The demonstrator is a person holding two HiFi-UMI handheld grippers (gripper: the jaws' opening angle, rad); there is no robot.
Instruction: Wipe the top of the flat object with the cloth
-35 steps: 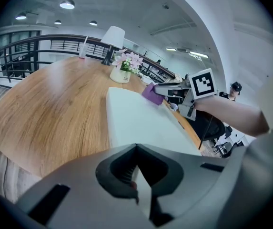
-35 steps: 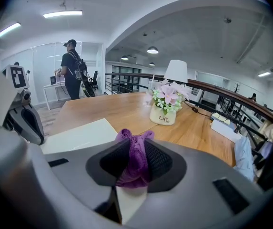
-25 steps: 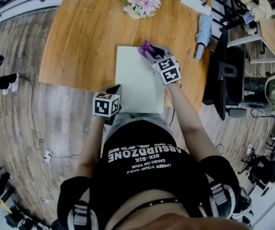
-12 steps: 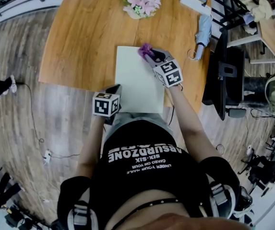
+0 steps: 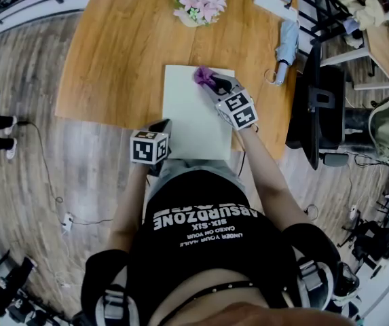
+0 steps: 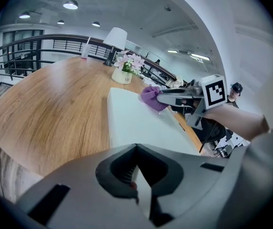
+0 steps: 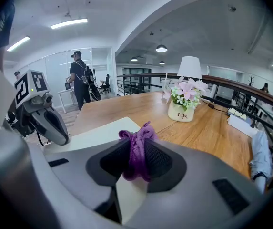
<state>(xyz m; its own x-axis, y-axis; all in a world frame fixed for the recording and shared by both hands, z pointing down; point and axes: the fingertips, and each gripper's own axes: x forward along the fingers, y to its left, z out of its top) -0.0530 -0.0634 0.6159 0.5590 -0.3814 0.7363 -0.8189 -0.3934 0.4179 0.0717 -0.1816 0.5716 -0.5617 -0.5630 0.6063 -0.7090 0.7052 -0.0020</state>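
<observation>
A flat pale board (image 5: pixel 194 114) lies on the wooden table (image 5: pixel 126 39); the left gripper view shows the board (image 6: pixel 136 120) running away from its jaws. My right gripper (image 5: pixel 211 81) is shut on a purple cloth (image 5: pixel 204 75) and presses it on the board's far end, near the right corner. The cloth (image 7: pixel 137 152) bulges between the jaws in the right gripper view. My left gripper (image 5: pixel 161 129) rests at the board's near left corner, its jaws closed with nothing seen between them.
A white pot of pink flowers (image 5: pixel 201 2) stands beyond the board, with a lamp (image 6: pixel 116 38) farther back. A folded umbrella (image 5: pixel 288 43) and a book (image 5: pixel 275 2) lie at the table's right. A dark chair (image 5: pixel 323 107) stands right of the table. A person (image 7: pixel 81 82) stands in the background.
My right gripper has slid the cloth a little to the left along the board's far end. The left gripper has stayed in place.
</observation>
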